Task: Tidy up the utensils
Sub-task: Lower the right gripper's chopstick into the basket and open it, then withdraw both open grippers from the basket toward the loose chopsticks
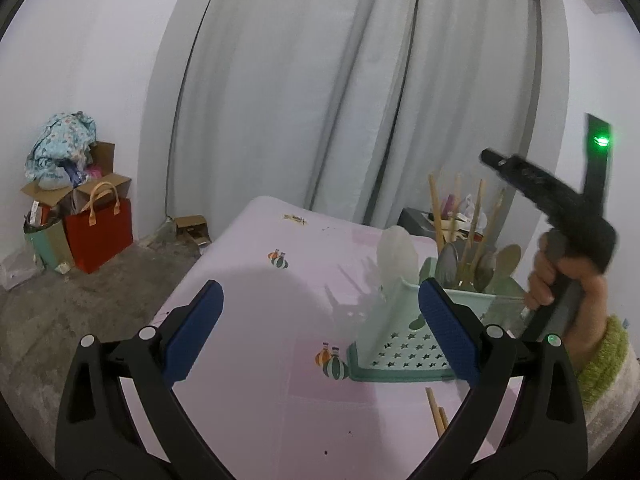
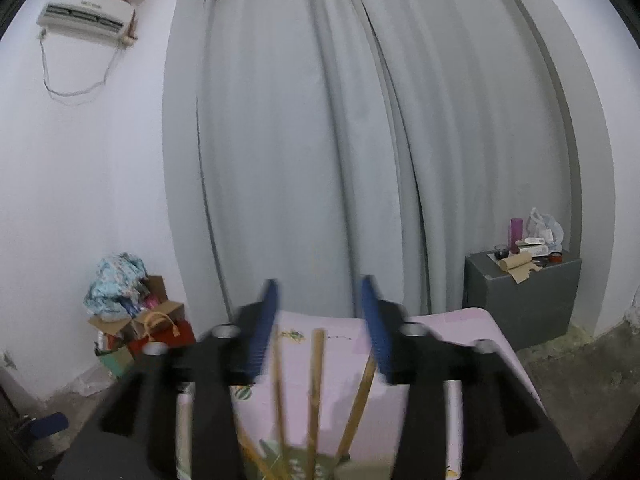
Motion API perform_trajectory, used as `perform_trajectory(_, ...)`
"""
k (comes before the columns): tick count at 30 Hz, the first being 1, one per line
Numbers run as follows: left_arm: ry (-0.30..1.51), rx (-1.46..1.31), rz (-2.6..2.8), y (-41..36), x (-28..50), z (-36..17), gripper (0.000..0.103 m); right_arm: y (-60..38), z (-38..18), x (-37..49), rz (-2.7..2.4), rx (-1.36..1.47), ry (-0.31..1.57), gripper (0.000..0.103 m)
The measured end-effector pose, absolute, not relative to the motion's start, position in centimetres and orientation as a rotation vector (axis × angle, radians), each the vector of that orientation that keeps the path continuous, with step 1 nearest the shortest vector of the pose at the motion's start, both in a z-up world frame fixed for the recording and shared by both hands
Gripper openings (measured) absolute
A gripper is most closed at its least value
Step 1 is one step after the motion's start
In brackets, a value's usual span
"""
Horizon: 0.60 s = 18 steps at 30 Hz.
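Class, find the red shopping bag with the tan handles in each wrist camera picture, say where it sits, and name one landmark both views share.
Left wrist view: the red shopping bag stands on the floor at far left, in front of cardboard boxes.
Right wrist view: the red shopping bag shows at lower left, partly hidden behind the right gripper.
Shared landmark: the grey curtain.

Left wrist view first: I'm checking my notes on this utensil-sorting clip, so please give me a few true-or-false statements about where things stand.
1. The left gripper is open and holds nothing. True.
2. The green basket lies on the floor. False: it stands on the pink table.
3. Chopsticks stand upright in the basket. True.
4. The right gripper is shut on a spoon. False: its jaws are apart, nothing between them.
5. The red bag sits on the table. False: it is on the floor.
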State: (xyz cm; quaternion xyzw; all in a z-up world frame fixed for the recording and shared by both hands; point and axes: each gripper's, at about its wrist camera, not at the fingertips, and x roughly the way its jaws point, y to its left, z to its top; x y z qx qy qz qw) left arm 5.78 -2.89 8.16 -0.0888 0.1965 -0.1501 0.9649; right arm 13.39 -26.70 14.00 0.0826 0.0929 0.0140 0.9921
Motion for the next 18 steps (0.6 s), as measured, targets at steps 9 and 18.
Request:
perform_trajectory(9, 0.468, -0.126, -0.312, -2.7, 4.7, 7.9, 0.094, -28.1, 17.6, 4.6, 0.026, 0.182, 0.152, 0.056)
perform_trajectory(18, 0.634, 0.019, -0.36, -4.1, 3.5, 4.2, 0.094, -25.8, 4.7, 0.1, 0.131, 0.307, 0.788, 0.038)
